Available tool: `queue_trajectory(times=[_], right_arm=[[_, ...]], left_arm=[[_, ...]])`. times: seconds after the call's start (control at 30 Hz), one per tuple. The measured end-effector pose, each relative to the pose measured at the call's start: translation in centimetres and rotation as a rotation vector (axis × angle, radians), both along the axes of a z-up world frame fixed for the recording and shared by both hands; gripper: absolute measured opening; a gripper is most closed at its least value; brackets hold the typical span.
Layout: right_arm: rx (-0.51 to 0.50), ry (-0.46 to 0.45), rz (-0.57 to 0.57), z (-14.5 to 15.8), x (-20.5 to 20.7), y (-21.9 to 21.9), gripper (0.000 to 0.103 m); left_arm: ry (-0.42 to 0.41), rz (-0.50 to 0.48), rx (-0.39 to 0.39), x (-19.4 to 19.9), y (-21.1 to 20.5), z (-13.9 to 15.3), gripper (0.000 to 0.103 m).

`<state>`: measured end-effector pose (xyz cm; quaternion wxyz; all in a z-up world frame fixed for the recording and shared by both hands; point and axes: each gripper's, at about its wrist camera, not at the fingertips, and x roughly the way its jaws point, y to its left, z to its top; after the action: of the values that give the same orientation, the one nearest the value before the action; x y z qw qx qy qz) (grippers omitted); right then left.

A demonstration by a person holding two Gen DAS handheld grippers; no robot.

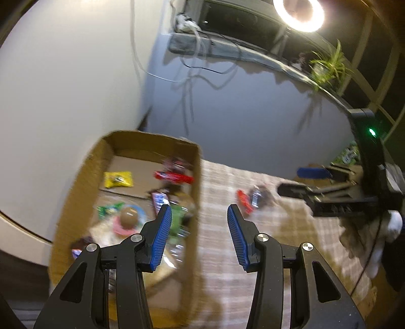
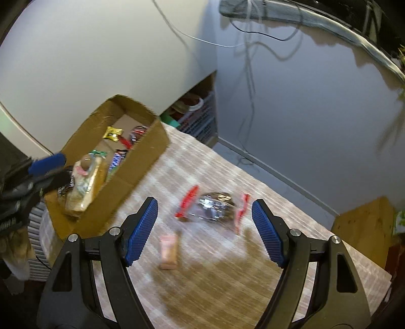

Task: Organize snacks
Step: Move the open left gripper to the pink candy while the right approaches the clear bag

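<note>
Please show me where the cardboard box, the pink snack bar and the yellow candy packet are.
cardboard box (image 2: 141,162), right wrist view, on its outer side wall.
pink snack bar (image 2: 169,250), right wrist view, wrapper middle.
yellow candy packet (image 1: 118,179), left wrist view, packet middle.

Brown cardboard box (image 2: 152,141) — checked beige tablecloth (image 2: 227,278) (pink bar (image 2: 169,251)) — blue-padded tongs (image 2: 203,235).

dim, motion-blurred fisheye views (ring light (image 1: 298,12) glaring overhead).
</note>
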<state>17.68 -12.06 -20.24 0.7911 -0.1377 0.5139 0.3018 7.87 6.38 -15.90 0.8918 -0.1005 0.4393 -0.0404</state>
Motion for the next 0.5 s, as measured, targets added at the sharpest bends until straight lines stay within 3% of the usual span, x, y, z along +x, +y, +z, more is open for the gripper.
queue_trajectory(times=[0.3,0.5], right_arm=[[-0.013,-0.023,0.029,-1.2,0.7,-1.3,0.079],[-0.011,-0.057,0.179,-2.0,0.4,-0.6,0.079]], left_arm=[[0.056,-0.091,-0.065,-1.2,-5.9,-1.9,0.045],[0.109,-0.095,-0.095,-1.1,-8.1,-4.2,0.045]])
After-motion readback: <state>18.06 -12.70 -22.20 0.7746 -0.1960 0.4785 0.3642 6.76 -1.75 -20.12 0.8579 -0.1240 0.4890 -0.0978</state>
